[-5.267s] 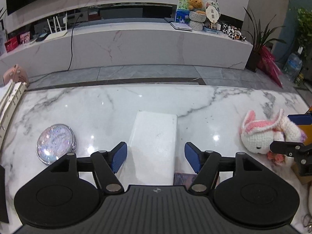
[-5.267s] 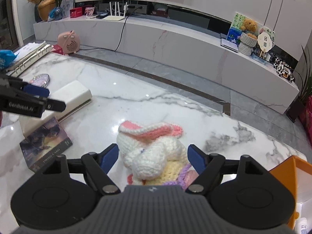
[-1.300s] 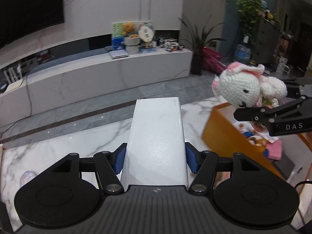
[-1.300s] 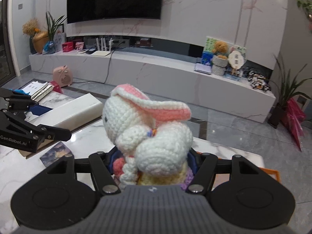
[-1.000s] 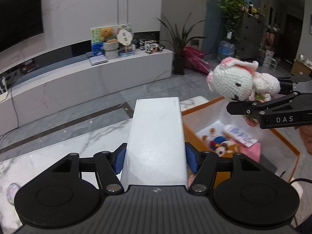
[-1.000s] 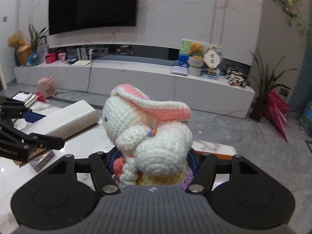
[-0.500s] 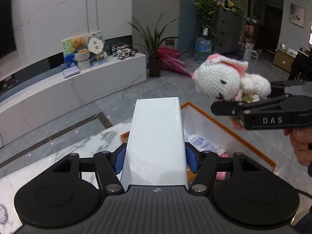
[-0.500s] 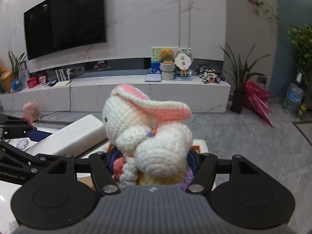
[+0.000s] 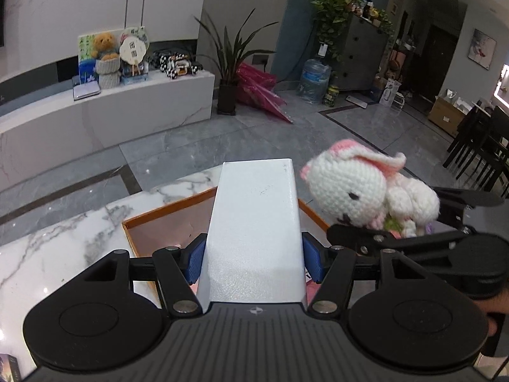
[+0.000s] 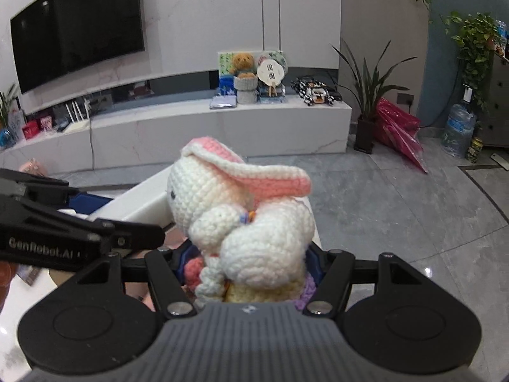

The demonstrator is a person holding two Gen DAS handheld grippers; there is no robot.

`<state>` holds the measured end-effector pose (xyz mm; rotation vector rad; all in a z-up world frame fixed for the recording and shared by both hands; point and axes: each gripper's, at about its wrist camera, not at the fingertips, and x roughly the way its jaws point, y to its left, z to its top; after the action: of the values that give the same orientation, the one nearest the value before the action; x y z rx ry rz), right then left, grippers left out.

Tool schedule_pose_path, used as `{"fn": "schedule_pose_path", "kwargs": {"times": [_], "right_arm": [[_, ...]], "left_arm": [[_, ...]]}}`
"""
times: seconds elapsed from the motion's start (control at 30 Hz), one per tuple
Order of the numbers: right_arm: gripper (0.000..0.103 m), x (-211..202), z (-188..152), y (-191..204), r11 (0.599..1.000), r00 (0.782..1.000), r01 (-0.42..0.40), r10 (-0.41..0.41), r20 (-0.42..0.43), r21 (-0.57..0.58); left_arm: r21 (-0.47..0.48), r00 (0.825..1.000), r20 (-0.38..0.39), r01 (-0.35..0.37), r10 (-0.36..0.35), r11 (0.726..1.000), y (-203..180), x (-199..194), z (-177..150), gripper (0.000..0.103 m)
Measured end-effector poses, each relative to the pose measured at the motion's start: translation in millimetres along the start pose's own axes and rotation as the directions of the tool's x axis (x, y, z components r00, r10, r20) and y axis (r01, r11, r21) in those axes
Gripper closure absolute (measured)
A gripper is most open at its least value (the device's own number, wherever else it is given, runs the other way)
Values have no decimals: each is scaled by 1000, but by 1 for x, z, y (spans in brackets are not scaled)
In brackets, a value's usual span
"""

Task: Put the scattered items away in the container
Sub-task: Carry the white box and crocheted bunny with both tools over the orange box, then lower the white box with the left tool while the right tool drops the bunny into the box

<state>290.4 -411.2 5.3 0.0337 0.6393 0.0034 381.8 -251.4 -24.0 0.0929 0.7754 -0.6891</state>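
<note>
Two grippers, each with a load. The left gripper is clamped on a white box: its blue pads press the box's two long sides, and the box runs forward from between the fingers. Beneath and ahead of those fingers lies the orange bin on the marble table. The right gripper, just right of the left one, is closed on a crocheted bunny, squeezed low on its body; its head and pink ear stand above the fingers.
</note>
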Motion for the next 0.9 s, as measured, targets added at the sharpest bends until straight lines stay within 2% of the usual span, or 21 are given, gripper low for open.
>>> {"fn": "schedule_pose_path", "kwargs": {"times": [0.4, 0.7, 0.9], "right_arm": [[36, 29, -21, -5, 1000, 991, -12, 9, -130, -23], [36, 41, -28, -1, 998, 984, -26, 15, -180, -57], [36, 54, -34, 8, 990, 969, -49, 16, -246, -132]], "left_arm": [[-8, 996, -59, -68, 67, 998, 3, 35, -4, 32], [8, 990, -111, -92, 92, 996, 6, 52, -10, 32], [24, 984, -138, -107, 109, 994, 9, 59, -15, 32]]}}
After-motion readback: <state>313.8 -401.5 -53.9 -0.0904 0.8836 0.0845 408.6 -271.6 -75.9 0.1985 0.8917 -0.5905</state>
